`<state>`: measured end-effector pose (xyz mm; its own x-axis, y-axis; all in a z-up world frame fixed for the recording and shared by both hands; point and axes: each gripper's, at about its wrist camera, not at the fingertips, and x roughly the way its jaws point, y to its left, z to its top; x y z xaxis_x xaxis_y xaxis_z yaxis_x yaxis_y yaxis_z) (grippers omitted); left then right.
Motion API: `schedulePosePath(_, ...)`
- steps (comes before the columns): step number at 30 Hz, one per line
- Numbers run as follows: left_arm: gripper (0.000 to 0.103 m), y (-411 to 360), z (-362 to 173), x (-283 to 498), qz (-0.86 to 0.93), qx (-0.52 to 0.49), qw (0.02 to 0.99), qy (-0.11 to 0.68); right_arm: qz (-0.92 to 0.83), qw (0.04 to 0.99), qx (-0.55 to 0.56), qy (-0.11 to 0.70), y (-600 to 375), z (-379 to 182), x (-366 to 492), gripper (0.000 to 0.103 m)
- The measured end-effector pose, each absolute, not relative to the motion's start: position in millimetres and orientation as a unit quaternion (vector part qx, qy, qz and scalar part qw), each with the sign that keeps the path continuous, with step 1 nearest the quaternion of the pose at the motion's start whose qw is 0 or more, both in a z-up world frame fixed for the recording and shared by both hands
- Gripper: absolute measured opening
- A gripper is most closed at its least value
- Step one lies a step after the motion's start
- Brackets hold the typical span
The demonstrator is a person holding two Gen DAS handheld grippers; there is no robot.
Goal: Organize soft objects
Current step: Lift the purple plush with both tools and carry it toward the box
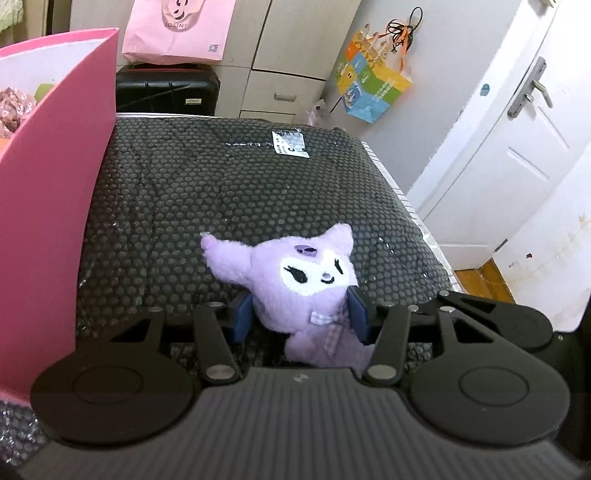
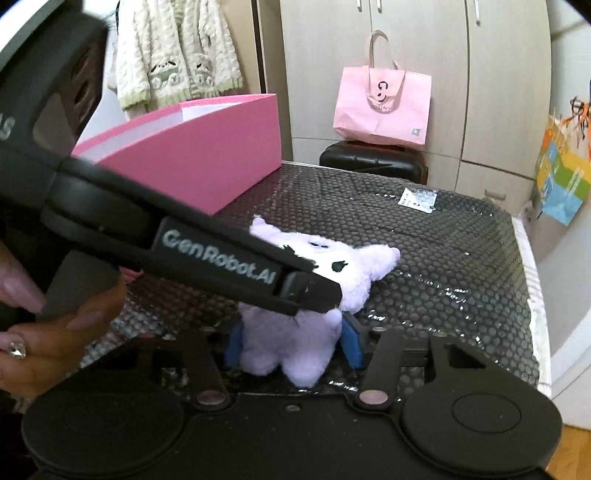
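A purple plush toy with a white face and pointed ears lies on the black bubble-wrap surface. My left gripper is shut on its neck, a blue pad pressing each side. In the right wrist view my right gripper is shut on the plush's lower body, blue pads on both sides. The left gripper's black finger reaches in from the left and crosses the plush's face. A tall pink box stands at the left with soft things inside.
The pink box also shows at the back left in the right wrist view. A black suitcase and a pink paper bag stand behind the surface. A white door is at the right. A white label lies at the far edge.
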<state>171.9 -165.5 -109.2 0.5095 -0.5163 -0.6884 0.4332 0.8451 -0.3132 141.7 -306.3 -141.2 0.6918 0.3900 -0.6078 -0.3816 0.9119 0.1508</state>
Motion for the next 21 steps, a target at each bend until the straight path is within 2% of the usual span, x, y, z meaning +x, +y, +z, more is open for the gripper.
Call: schedulePosePath(21,0.052,-70,-47,99,-0.331,-0.034,0.830,0.447,0.292,0.867,0.093,0.394,-264,-82,82,0.057)
